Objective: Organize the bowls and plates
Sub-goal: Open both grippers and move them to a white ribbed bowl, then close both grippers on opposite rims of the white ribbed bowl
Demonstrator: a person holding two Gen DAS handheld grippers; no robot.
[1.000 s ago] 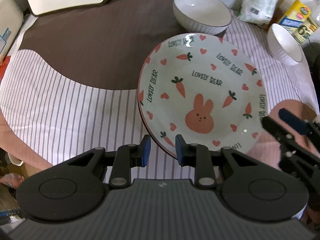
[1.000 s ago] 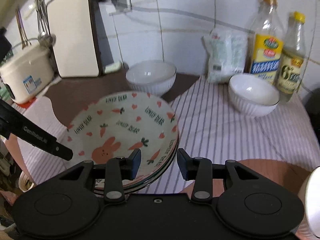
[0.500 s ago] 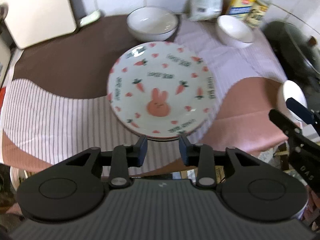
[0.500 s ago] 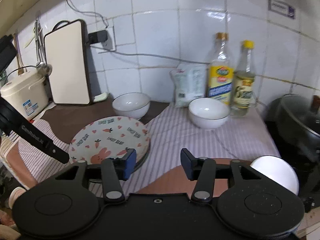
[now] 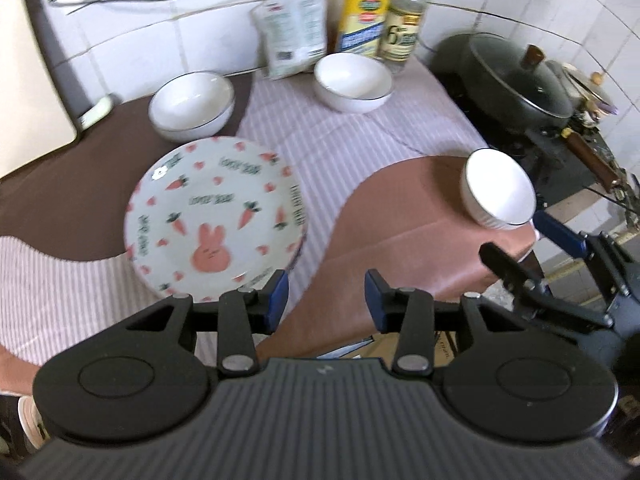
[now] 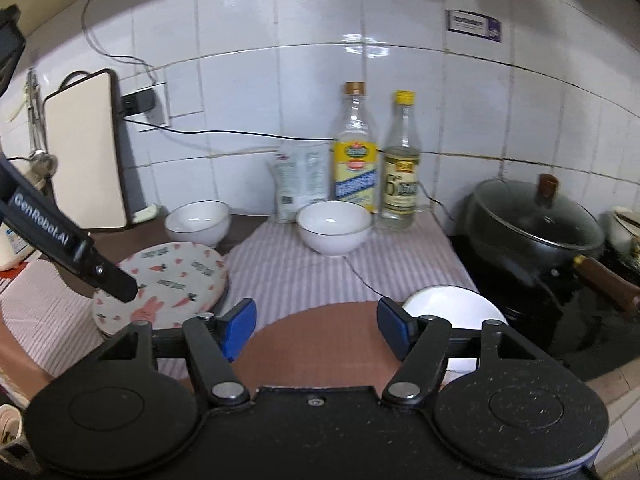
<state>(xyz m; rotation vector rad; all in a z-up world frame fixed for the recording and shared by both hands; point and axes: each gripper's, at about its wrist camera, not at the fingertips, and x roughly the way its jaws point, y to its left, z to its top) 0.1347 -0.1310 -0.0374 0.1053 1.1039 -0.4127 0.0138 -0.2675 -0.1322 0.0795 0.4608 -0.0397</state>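
A stack of carrot-and-rabbit plates lies on the counter's left side; it also shows in the right wrist view. Three white bowls stand apart: one at the back left, one at the back middle, one near the front right edge. My left gripper is open and empty, above the counter's front edge, right of the plates. My right gripper is open and empty, its right finger just in front of the front right bowl.
Two bottles and a white bag stand by the tiled wall. A black lidded pan sits on the stove at right. A cutting board leans at left. The right gripper shows at the right of the left wrist view.
Both grippers have pulled back and up from the plates and swung right. Their jaws have opened wider. The plates stay on the counter.
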